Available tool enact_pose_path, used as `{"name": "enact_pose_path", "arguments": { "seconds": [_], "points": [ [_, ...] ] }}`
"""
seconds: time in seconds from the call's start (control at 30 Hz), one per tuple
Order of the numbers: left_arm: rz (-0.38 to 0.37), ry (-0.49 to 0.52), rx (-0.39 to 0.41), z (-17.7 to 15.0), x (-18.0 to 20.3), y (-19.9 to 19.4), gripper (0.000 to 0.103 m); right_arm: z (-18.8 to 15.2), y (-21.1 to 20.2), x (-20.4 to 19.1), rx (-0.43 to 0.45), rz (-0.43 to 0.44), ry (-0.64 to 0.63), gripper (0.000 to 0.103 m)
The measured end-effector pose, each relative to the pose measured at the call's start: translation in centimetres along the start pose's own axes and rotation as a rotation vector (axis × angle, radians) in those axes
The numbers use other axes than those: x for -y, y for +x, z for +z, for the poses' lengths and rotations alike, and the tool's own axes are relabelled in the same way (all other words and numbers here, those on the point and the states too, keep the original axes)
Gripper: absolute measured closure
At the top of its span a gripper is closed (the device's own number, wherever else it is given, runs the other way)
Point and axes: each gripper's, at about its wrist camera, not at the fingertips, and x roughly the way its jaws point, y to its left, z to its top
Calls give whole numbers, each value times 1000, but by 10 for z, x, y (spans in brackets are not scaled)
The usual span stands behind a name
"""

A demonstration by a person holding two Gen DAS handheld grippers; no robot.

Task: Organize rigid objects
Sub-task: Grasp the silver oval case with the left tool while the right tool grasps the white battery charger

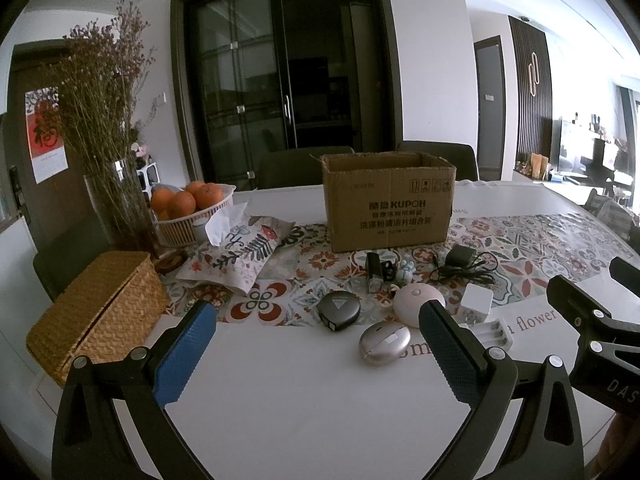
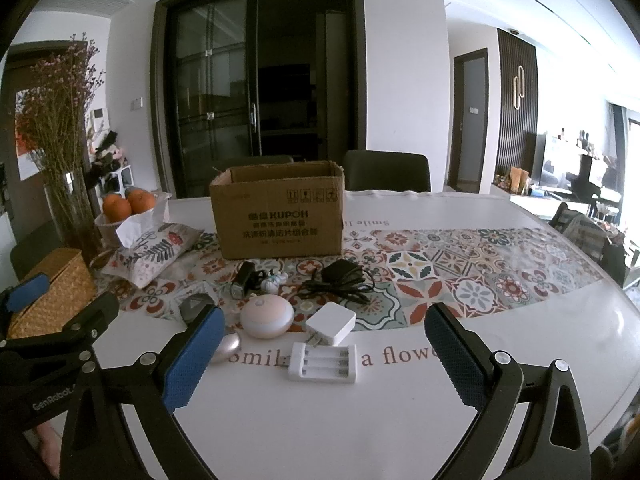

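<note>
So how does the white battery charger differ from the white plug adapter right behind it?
The battery charger is a flat, open tray with slotted bays; the plug adapter is a closed, blocky cube with metal prongs. The charger lies on the plain white part of the table, nearest the grippers; the adapter sits at the patterned runner's edge. Both are white and ungripped.

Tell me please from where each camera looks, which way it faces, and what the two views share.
Left wrist: sits behind the open left gripper, faces across the table to the box; the right gripper shows at right.
Right wrist: sits behind the open right gripper, faces the same way, over the battery charger; the left gripper shows at left.
Shared: the box, the pink puck, the white plug, the oranges.
</note>
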Motion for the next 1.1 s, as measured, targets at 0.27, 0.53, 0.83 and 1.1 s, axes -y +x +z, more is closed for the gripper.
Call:
{"name": "enact_pose_path", "arguments": {
  "seconds": [0.27, 0.53, 0.83, 1.1],
  "points": [
    [-31, 6, -49, -8, 0, 14, 0, -9, 9, -8, -32, 3, 1, 2],
    [-81, 53, -121, -21, 9, 42, 0, -19, 37, -1, -137, 13, 18, 2],
    [-170, 101, -200, -34, 17, 79, 0, -33, 77, 2, -245, 14, 21, 2],
    [-222, 159, -244, -41, 27, 113, 0, -43, 110, -1, -327, 14, 4, 2]
  ]
}}
